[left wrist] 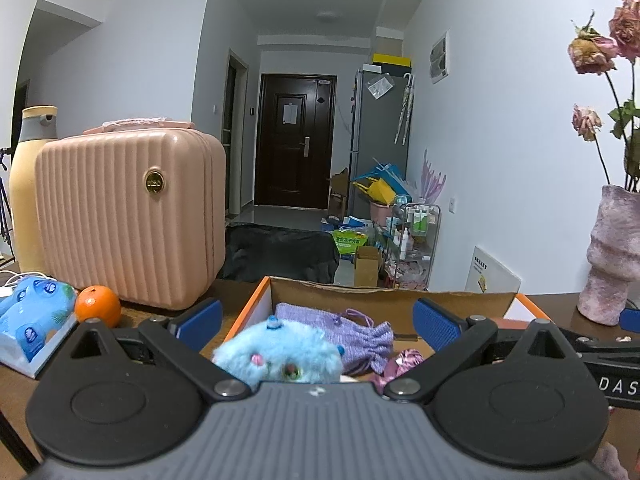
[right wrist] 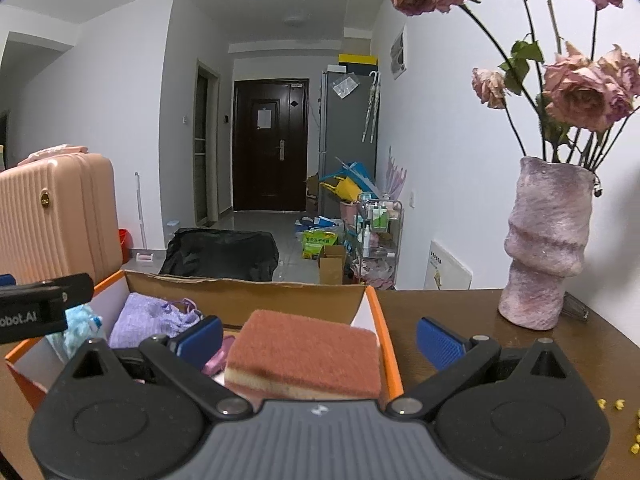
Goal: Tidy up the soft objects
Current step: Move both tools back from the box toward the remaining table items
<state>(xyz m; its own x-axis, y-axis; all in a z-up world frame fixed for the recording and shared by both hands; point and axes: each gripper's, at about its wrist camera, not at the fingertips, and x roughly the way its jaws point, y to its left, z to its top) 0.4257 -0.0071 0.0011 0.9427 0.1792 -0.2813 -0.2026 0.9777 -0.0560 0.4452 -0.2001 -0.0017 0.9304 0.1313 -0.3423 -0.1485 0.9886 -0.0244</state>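
Note:
An orange-rimmed cardboard box [left wrist: 248, 312] stands on the brown table. Inside it lie a fluffy light-blue plush toy [left wrist: 280, 356], a purple knitted pouch [left wrist: 348, 332] and a shiny pink item [left wrist: 406, 360]. My left gripper [left wrist: 318, 324] is open above the box, its blue pads on either side of the plush and apart from it. In the right wrist view a red-brown sponge [right wrist: 304, 354] with a yellow underside lies over the box's [right wrist: 382, 332] right part. My right gripper [right wrist: 320, 338] is open around the sponge, with gaps at both pads. The pouch [right wrist: 148, 320] shows there too.
A pink ribbed suitcase [left wrist: 128, 216], an orange [left wrist: 97, 305], a blue tissue pack [left wrist: 34, 316] and a yellow bottle [left wrist: 28, 184] stand left of the box. A pink vase [right wrist: 544, 248] with dried roses stands to the right. Yellow crumbs [right wrist: 612, 404] lie by the table's right edge.

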